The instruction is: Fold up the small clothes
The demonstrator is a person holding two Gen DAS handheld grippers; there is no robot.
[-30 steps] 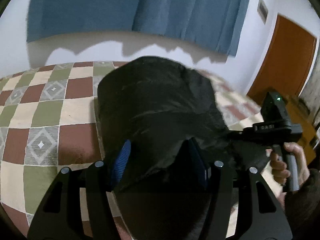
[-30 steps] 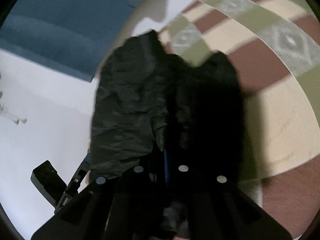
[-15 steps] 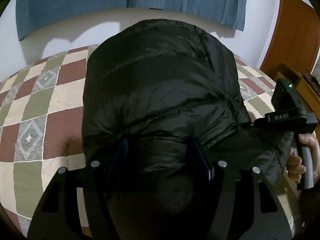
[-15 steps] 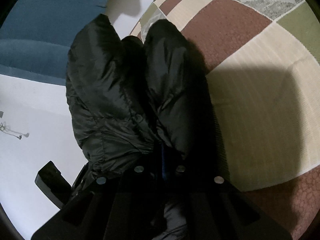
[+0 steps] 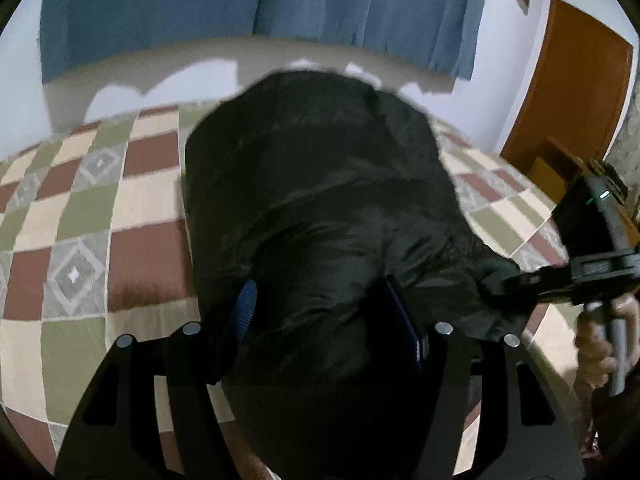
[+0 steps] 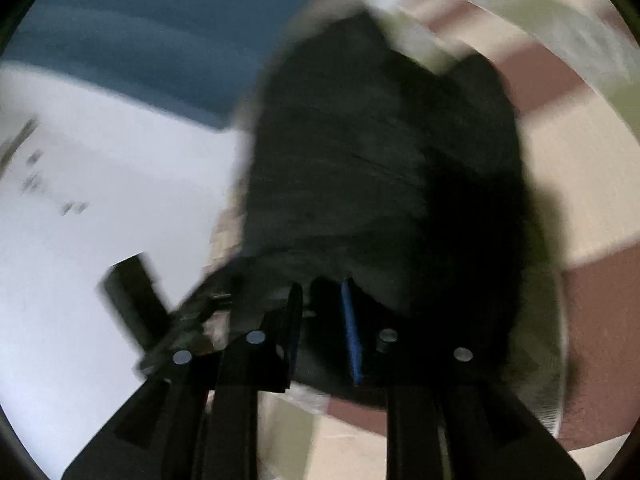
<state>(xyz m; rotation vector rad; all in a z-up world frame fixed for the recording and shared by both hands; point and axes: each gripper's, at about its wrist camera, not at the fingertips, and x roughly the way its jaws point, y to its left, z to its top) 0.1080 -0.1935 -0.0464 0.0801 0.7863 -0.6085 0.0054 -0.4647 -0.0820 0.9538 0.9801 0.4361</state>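
Left wrist view gives us the clearest look: a black puffy jacket (image 5: 320,208) – quilted, faintly glossy, bunched into a rounded mound – fills the centre of the frame over a checkered bedspread (image 5: 80,240) of cream, olive and rust squares. Our left gripper (image 5: 324,312) is clamped on a thick fold, its ribbed blue pads (image 5: 245,308) pressed into the padding. At the right edge a hand (image 5: 600,344) holds the right gripper (image 6: 320,320), pinched tight on the jacket's hem – that view is badly blurred. Blue curtains (image 5: 260,4) hang across the top.
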